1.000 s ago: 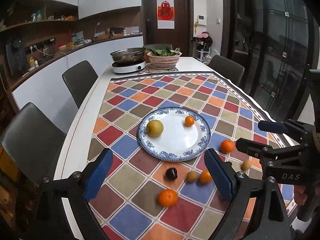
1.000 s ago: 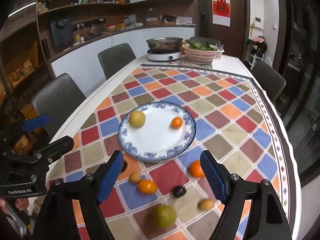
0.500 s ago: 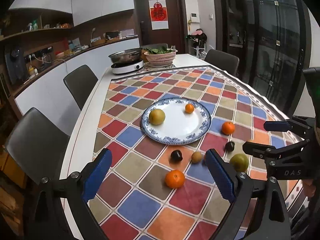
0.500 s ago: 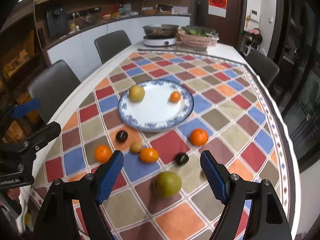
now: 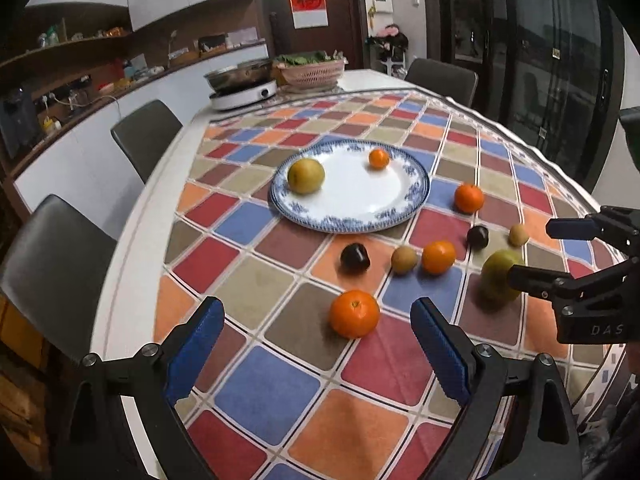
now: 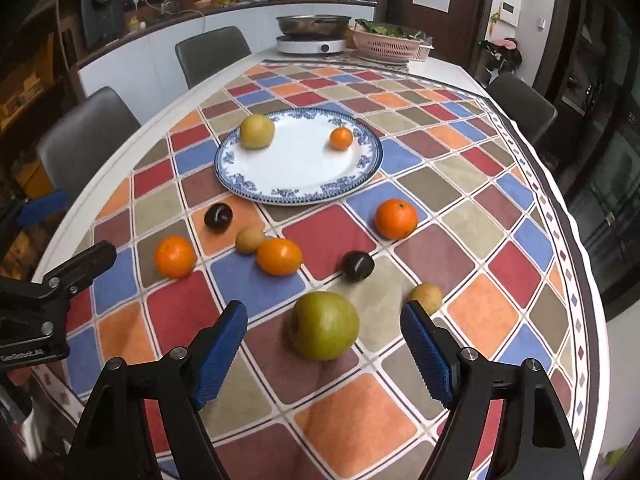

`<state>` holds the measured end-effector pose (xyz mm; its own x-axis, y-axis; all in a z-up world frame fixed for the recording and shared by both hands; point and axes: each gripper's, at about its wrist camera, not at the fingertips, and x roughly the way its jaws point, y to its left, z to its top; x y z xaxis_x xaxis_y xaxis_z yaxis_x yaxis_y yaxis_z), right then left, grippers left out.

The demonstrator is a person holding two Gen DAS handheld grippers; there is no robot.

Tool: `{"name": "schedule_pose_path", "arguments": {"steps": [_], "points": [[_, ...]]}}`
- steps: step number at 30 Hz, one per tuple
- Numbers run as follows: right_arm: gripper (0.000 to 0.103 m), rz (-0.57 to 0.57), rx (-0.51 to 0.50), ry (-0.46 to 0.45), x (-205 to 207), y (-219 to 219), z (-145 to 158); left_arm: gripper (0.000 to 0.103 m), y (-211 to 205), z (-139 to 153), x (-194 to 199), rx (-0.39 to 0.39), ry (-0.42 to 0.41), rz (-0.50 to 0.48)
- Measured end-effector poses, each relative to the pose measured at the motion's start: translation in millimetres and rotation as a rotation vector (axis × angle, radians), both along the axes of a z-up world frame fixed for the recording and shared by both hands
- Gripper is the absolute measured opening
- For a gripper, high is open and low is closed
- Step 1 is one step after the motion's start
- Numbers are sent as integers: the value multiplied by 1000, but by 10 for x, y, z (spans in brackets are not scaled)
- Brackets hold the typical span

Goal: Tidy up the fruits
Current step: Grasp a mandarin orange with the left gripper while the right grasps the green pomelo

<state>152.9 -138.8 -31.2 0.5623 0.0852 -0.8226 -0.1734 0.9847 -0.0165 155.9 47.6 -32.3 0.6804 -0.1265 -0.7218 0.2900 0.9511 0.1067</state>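
A blue-rimmed white plate holds a yellow pear and a small orange. Loose fruit lies on the checked cloth in front of it: oranges, two dark plums, small brown fruits and a green apple. My left gripper is open, with an orange just ahead between its fingers. My right gripper is open, with the green apple between its fingers, not gripped. Each gripper also shows in the other's view, the right and the left.
A hot pot on a cooker and a pink basket of greens stand at the table's far end. Grey chairs line the left side and far right. The table's near edge runs just under both grippers.
Both grippers have pulled back toward the near end and dropped lower. The orange and the green apple have come in between their open fingers. No fruit has moved.
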Motion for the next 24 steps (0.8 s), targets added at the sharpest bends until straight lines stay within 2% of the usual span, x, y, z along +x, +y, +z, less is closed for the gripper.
{"name": "schedule_pose_path", "arguments": {"steps": [4,14,20,22,24], "points": [[79,0,0,34,48,-6,-137,95,-25,-207,80,36,32,-12],[79,-15,1,92,120,-42,-388,94,-67,-454,301,10,103,0],[70,-24,13,116,175,-63,-474,82,-88,-532,404,-27,138,10],[63,-20,24,123,182,-71,-485,72,-104,-547,405,-26,141,9],[60,-16,37,129,186,-79,-497,66,-118,-558,402,-36,146,-1]]}}
